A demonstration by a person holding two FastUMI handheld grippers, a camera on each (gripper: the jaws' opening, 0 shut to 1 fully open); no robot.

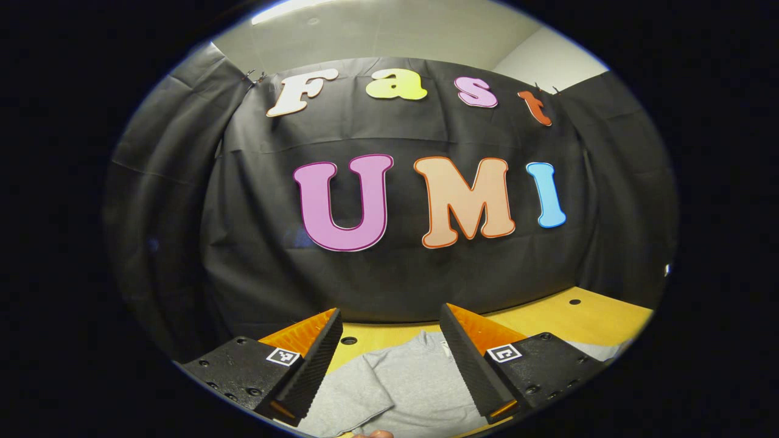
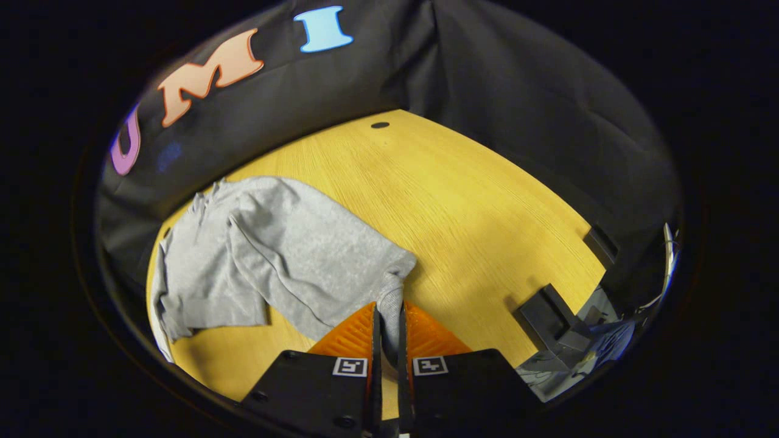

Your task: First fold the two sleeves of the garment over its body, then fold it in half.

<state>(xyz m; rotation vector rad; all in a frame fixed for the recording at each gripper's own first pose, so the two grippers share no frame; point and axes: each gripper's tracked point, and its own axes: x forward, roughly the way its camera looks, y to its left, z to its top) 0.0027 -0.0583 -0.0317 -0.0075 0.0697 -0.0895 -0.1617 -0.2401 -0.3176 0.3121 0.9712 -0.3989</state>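
Note:
A grey long-sleeved garment point(image 2: 274, 243) lies on the yellow wooden table point(image 2: 462, 201), bunched toward the left of the right gripper view. My right gripper point(image 2: 388, 313) is shut on the cuff of one sleeve point(image 2: 389, 286), and that sleeve runs back across the garment's body. In the left gripper view the grey garment point(image 1: 414, 383) lies flat below and between the fingers of my left gripper point(image 1: 392, 316), which stands open above it and holds nothing.
The black cloth wall closes the far side of the table. Dark blocks point(image 2: 554, 316) sit by the table's right edge in the right gripper view. Small round holes point(image 1: 574, 301) mark the tabletop. A fingertip point(image 1: 374, 434) peeks in at the bottom of the left gripper view.

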